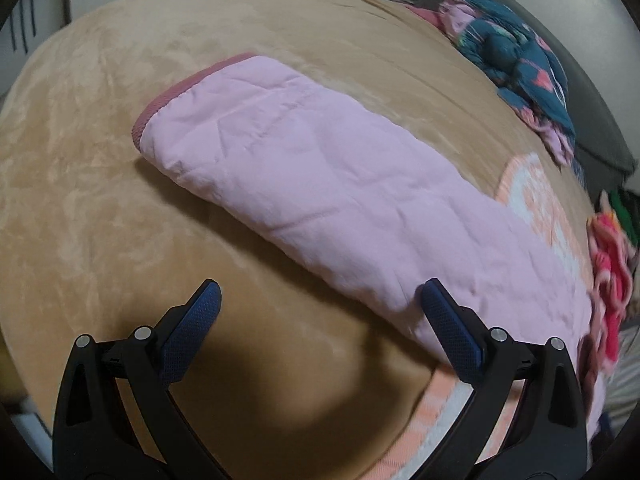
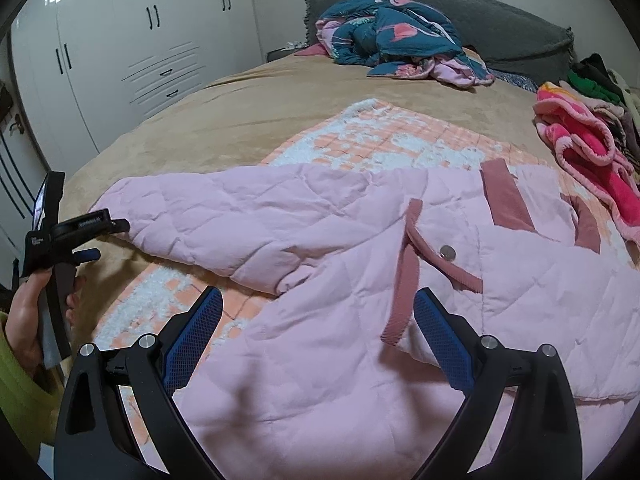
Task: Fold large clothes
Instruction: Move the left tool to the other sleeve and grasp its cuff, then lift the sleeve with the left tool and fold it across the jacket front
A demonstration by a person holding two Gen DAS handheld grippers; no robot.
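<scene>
A pale pink quilted jacket [image 2: 320, 272] with dusty-rose trim lies spread on the bed, front up. Its sleeve [image 1: 304, 168] stretches out to the left, cuff at the far end. My left gripper [image 1: 320, 300] is open and empty, just above the bed beside the sleeve's near edge; its right finger [image 1: 448, 320] is at the sleeve's edge. It also shows in the right wrist view [image 2: 100, 236] near the cuff, held by a hand. My right gripper [image 2: 318, 312] is open and empty over the jacket's front, near a rose trim strip [image 2: 404, 292] and a snap button [image 2: 447, 253].
The bed has a tan plush cover [image 1: 100, 200]. A peach and white checked blanket [image 2: 384, 136] lies under the jacket. A teal patterned garment [image 2: 392, 36] sits by the grey headboard [image 2: 500, 20]. Pink and other clothes [image 2: 588, 136] are piled at right. White wardrobes [image 2: 120, 40] stand at left.
</scene>
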